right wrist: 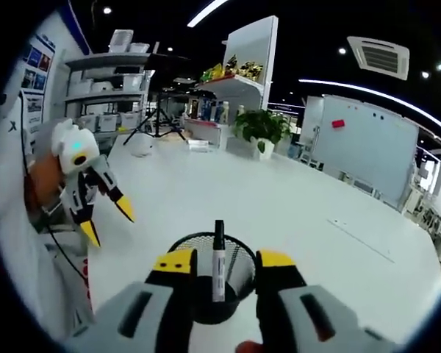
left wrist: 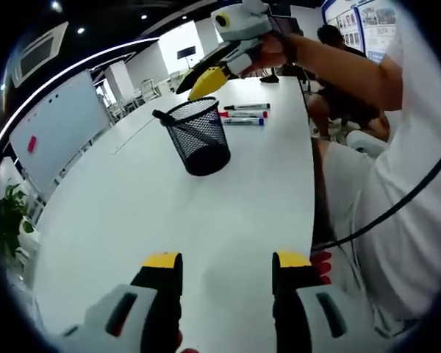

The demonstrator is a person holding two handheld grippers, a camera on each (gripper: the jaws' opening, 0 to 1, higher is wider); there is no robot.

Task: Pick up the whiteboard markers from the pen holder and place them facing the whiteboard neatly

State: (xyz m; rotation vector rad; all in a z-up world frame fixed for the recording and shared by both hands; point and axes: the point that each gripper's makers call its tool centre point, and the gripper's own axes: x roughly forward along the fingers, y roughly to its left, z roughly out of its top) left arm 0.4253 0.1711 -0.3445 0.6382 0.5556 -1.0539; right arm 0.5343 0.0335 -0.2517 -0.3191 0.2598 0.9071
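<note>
In the left gripper view the left gripper (left wrist: 226,266) hung low over the white table (left wrist: 169,213), jaws parted and holding nothing. Ahead stood the black mesh holder (left wrist: 198,136) with one marker tip poking out. Beyond it lay three markers (left wrist: 244,114) side by side — black, red, blue. The right gripper (left wrist: 206,79) hovered above the holder. In the right gripper view its jaws stood spread either side of a black marker (right wrist: 218,259) upright in the holder (right wrist: 209,283) — released, not clamped. A whiteboard (right wrist: 361,147) stood beyond the table.
</note>
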